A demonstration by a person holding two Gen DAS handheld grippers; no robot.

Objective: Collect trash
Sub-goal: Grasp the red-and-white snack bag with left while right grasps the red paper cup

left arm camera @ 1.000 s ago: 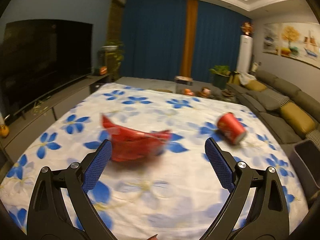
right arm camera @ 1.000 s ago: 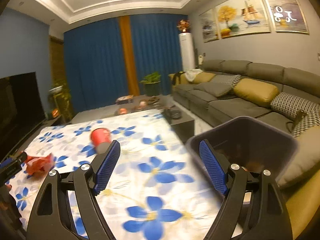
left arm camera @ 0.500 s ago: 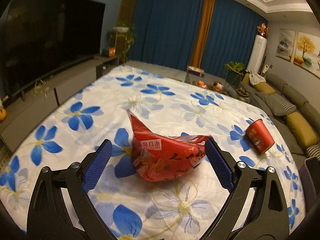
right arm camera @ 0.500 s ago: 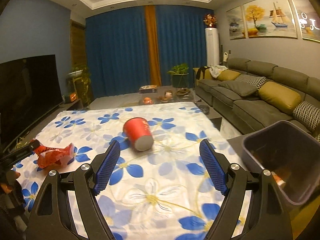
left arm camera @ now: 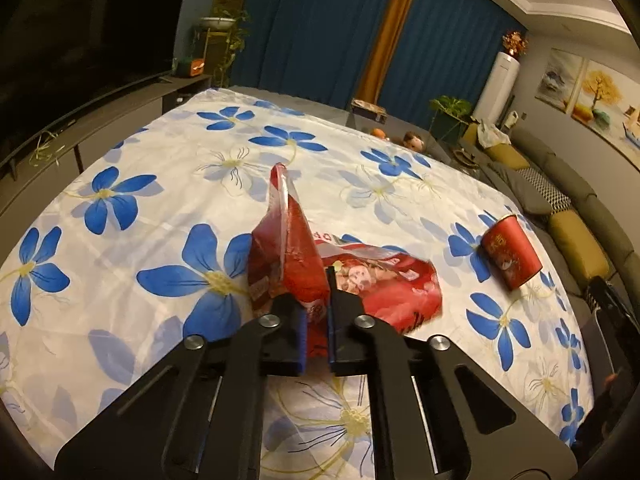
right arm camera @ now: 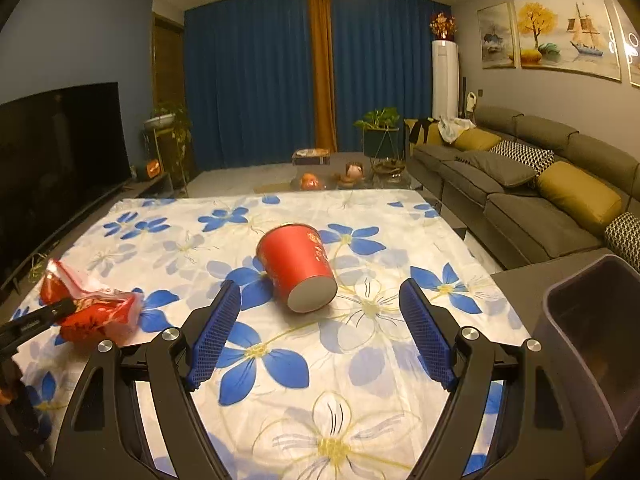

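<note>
A crumpled red snack bag (left arm camera: pixel 360 280) lies on the flowered tablecloth (left arm camera: pixel 160 184), and my left gripper (left arm camera: pixel 317 320) is shut on its near edge, the foil pinched between the blue pads. One corner of the bag sticks up. In the right wrist view the same bag (right arm camera: pixel 96 312) shows at the left with the left gripper (right arm camera: pixel 60 307) on it. A red paper cup (right arm camera: pixel 298 268) lies on its side, base toward me, just beyond my right gripper (right arm camera: pixel 320 332), which stands open and empty. The cup (left arm camera: pixel 510 254) is also at the right in the left wrist view.
A dark plastic bin (right arm camera: pixel 588 344) stands off the table's right edge. A grey sofa (right arm camera: pixel 540 200) with yellow cushions runs along the right. A television (right arm camera: pixel 52 172) on a low cabinet lines the left. A low table with small items (right arm camera: pixel 344 172) stands beyond the cloth.
My left gripper moved in on the red bag and closed on it, lifting a corner. My right gripper swung left from the bin and came up close to the red cup, still open.
</note>
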